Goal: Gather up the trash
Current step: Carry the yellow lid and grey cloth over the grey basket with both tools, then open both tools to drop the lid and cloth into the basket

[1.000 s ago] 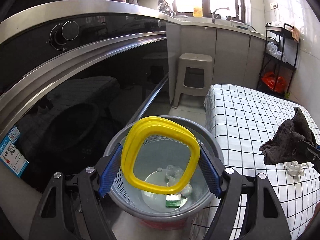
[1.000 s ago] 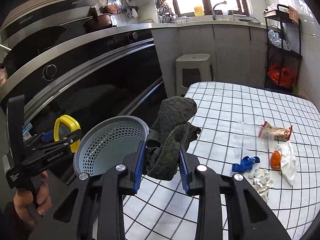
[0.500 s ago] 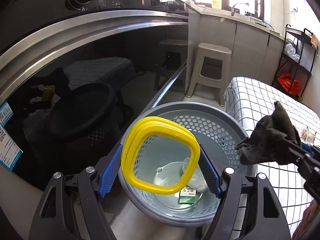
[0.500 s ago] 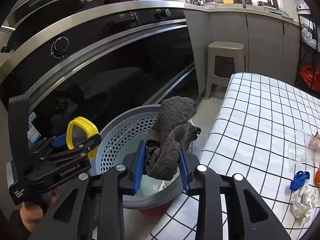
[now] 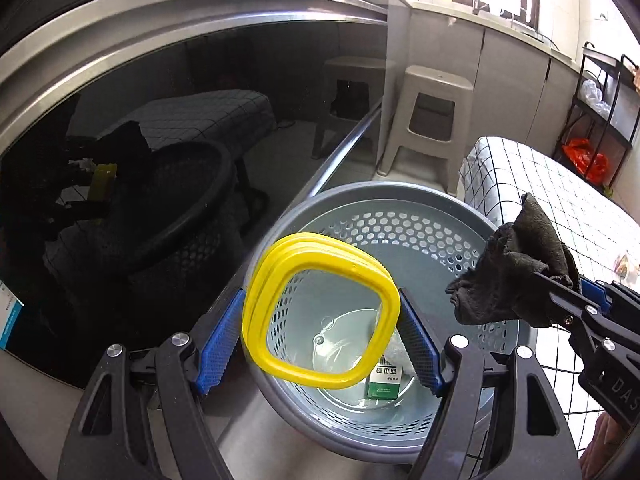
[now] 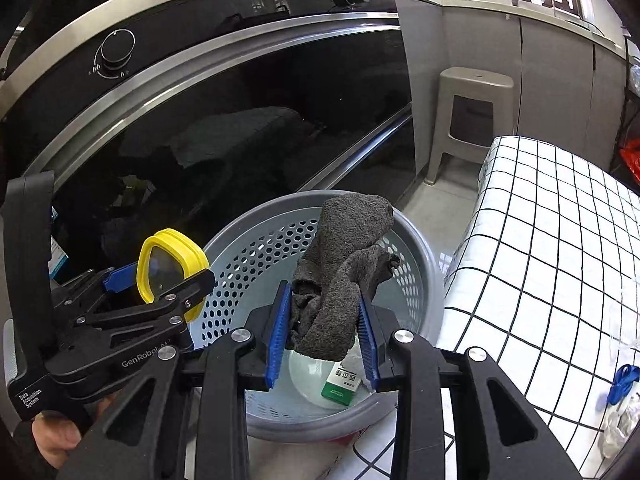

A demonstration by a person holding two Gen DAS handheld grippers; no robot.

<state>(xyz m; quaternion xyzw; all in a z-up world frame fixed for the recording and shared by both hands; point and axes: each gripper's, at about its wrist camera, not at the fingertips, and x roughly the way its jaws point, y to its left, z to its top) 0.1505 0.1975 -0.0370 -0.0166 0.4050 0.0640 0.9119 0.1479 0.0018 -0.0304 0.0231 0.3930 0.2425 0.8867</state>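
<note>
A grey perforated basket stands on the floor between the oven front and the table. My left gripper is shut on a yellow-rimmed clear lid, held over the basket's left side. My right gripper is shut on a crumpled dark grey cloth, which hangs over the basket's right side. At the basket's bottom lie a small green and white box and clear plastic wrapping.
A black glass oven front with a steel rail rises right behind the basket. A table with a black-checked white cloth stands at the right, with a blue scrap and white wrappers on it. A beige stool stands further back.
Both grippers moved in from beside the table toward the basket and sank a little. The lid and the cloth now hang over its opening, and the basket looks larger and closer.
</note>
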